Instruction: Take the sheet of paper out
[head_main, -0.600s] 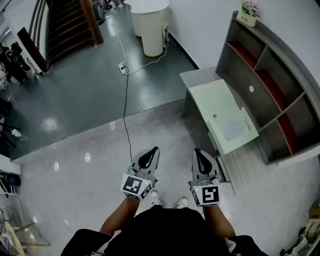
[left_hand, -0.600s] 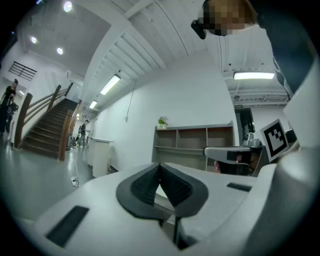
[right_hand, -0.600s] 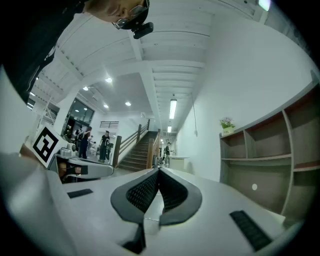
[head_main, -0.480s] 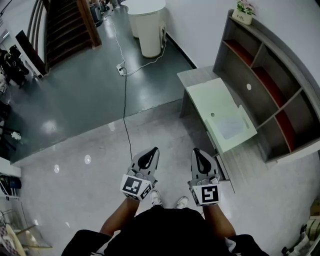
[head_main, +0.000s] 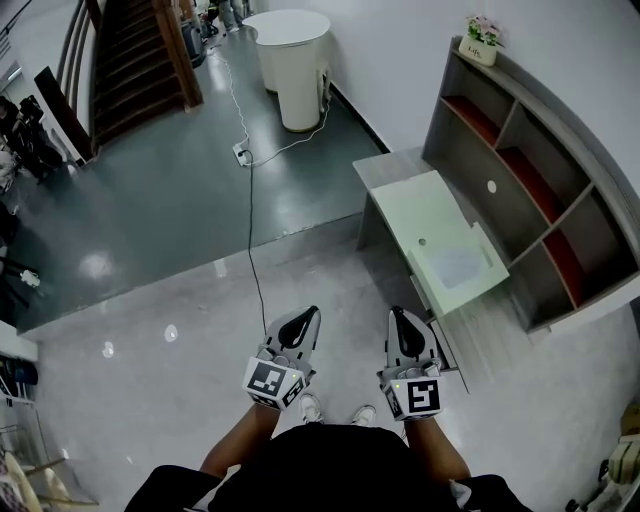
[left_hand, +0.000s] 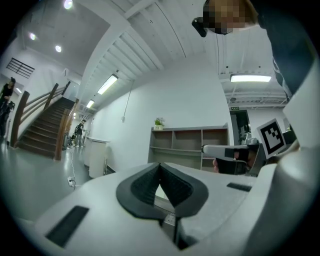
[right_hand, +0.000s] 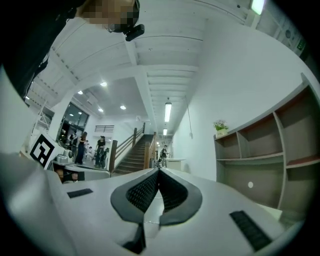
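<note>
Approach step; paper not yet reached. Left gripper (head_main: 298, 322) and right gripper (head_main: 403, 321) both closed, empty, held level, well apart from desk (head_main: 408, 198). Paper (head_main: 456, 265), as it seems: pale flat rectangle on smooth light-green top, at near end by grey shelf (head_main: 520, 185). Next, probably: step closer, open jaws, pinch thin edge.
</note>
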